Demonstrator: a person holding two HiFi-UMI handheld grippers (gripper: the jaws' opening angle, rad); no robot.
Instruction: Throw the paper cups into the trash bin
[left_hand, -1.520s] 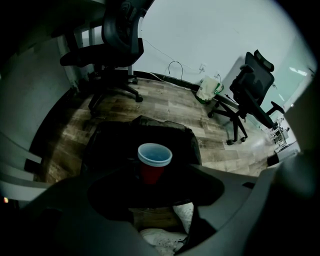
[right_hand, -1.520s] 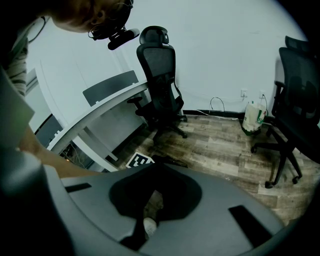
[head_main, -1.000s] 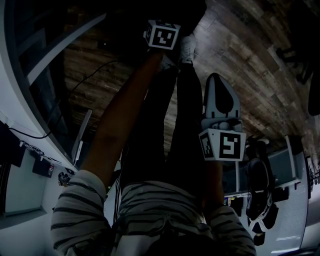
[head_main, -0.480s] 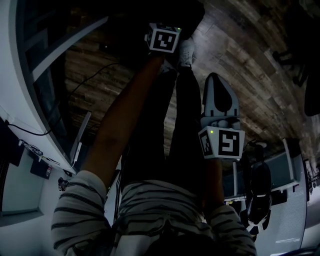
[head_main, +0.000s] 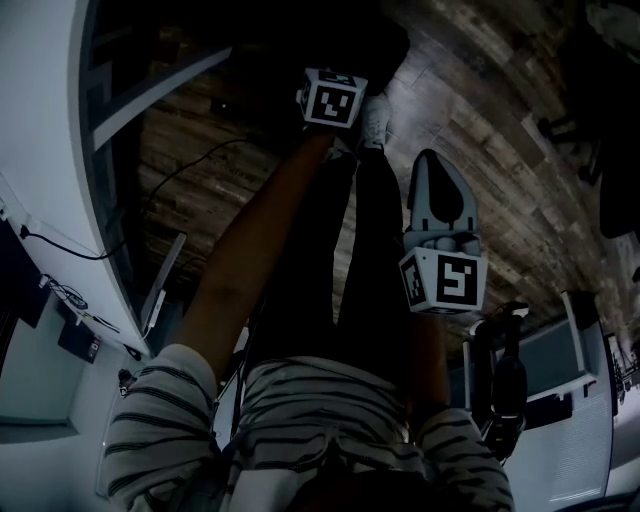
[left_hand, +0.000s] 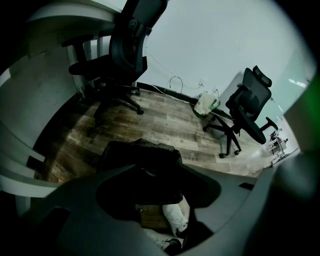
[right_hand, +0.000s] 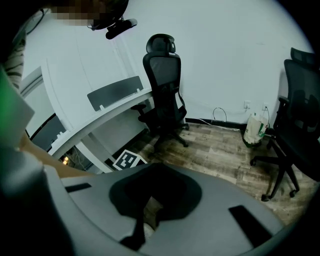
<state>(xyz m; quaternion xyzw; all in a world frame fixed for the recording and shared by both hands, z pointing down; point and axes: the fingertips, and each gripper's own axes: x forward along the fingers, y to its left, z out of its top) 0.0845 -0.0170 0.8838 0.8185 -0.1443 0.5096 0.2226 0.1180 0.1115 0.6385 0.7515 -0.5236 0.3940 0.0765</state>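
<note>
No paper cup shows in any view. The trash bin (left_hand: 135, 156), lined with a black bag, stands on the wood floor just beyond my left gripper (left_hand: 160, 192). That gripper's jaws are closing with nothing between them. In the head view only the left gripper's marker cube (head_main: 332, 98) shows, held out at arm's length above the dark bin (head_main: 330, 40). My right gripper (head_main: 432, 160) hangs by the person's right leg. Its fingers meet at the tip and hold nothing.
A white shoe (head_main: 375, 108) stands beside the bin. Black office chairs (left_hand: 125, 50) (left_hand: 250, 107) (right_hand: 162, 87) are spread over the floor. A curved white desk (right_hand: 100, 117) runs along the left. A white and green bag (left_hand: 206, 102) and cables sit by the wall.
Both grippers keep almost the same places. The left gripper's cube has drifted slightly right and down in the head view as the view shifted.
</note>
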